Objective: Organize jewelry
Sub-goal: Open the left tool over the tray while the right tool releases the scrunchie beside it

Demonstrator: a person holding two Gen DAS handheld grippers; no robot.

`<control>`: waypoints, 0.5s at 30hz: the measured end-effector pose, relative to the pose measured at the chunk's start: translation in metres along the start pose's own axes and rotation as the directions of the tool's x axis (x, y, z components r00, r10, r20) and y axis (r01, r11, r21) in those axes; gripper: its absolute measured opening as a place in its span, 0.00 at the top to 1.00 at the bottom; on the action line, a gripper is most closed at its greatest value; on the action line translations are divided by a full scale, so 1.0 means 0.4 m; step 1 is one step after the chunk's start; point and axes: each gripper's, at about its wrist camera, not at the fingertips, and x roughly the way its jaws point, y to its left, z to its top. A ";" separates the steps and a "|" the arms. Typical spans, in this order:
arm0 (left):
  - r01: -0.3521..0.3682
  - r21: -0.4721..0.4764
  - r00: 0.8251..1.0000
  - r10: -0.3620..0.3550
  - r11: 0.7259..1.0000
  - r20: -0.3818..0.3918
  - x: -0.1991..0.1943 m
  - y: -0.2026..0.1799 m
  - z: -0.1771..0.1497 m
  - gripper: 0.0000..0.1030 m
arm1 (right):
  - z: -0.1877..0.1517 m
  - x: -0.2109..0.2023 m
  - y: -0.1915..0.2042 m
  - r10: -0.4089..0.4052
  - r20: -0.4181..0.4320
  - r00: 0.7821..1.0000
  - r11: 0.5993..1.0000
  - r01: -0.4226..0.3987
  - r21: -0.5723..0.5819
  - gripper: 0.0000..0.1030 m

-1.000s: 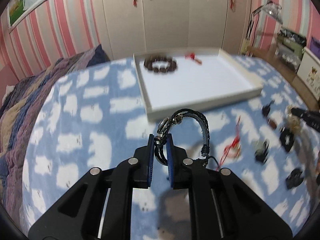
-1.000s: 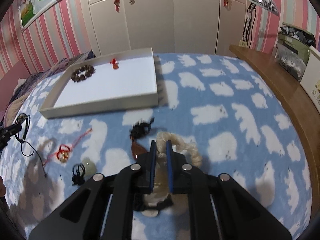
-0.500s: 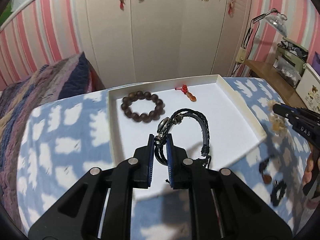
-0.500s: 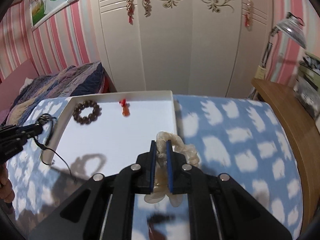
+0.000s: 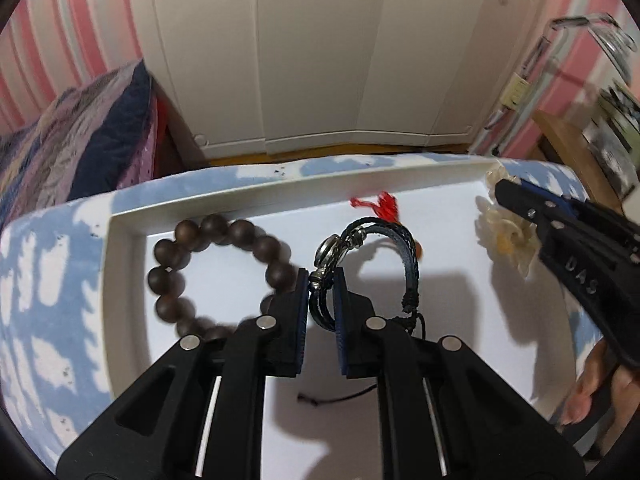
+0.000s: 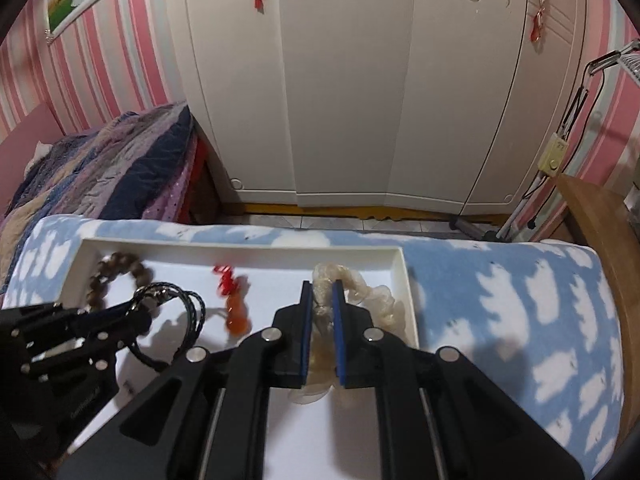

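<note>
Above a white tray [image 5: 128,222] on cloud-print bedding, left gripper [image 5: 323,280] pinches limp braided bracelet [image 5: 400,240]; right gripper [image 6: 323,294] clamps light, brittle-looking pale bracelet [image 6: 372,294].

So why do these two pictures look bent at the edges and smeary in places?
Left wrist view: the fisheye lens bows the white tray, the brown bead bracelet is blurred, and hard shadows fall under the black braided bracelet. Right wrist view: the wardrobe curves, and the red charm is smeared.
</note>
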 end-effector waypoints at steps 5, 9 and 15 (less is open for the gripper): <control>-0.005 -0.074 1.000 0.004 0.997 -0.025 0.055 0.012 0.037 0.90 | 0.018 0.081 -0.009 0.000 -0.059 0.998 1.000 0.001 0.014 0.91; -0.035 -0.096 0.999 0.033 0.995 -0.025 0.084 0.001 0.053 0.90 | 0.014 0.103 -0.008 0.004 -0.067 0.998 1.000 -0.004 0.002 0.91; -0.030 -0.108 0.999 0.026 0.994 -0.030 0.083 -0.004 0.058 0.89 | 0.014 0.114 -0.016 0.043 -0.091 0.995 0.999 -0.043 0.001 0.88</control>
